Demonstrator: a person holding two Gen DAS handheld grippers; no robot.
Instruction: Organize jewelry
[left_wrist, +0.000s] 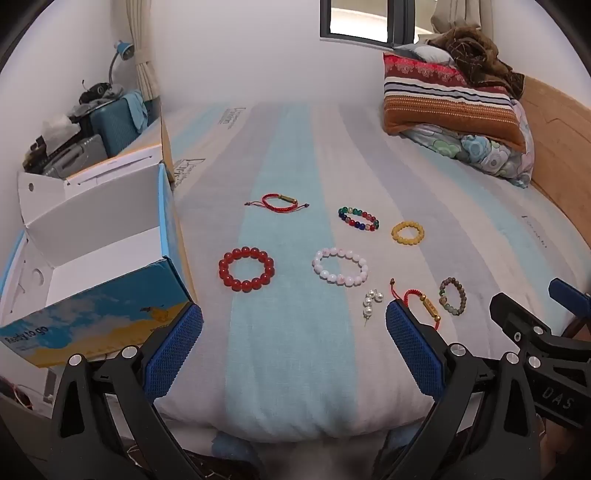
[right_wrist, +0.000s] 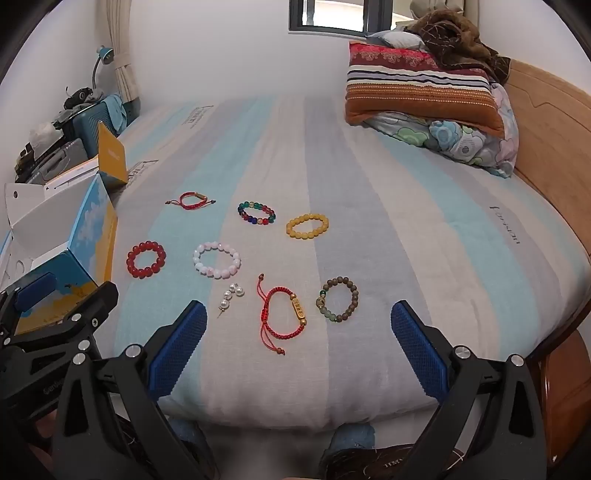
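Note:
Several pieces of jewelry lie on the striped bed. A red bead bracelet, a pink-white bead bracelet, a multicolour bead bracelet, a yellow bead bracelet, a brown-green bead bracelet, two red cord bracelets and pearl earrings. An open empty blue-and-white box stands at the left. My left gripper and right gripper are open and empty above the bed's near edge.
Pillows and a brown blanket are piled at the far right against the wooden headboard. Suitcases and a blue lamp stand beyond the bed's left side. A window is in the far wall.

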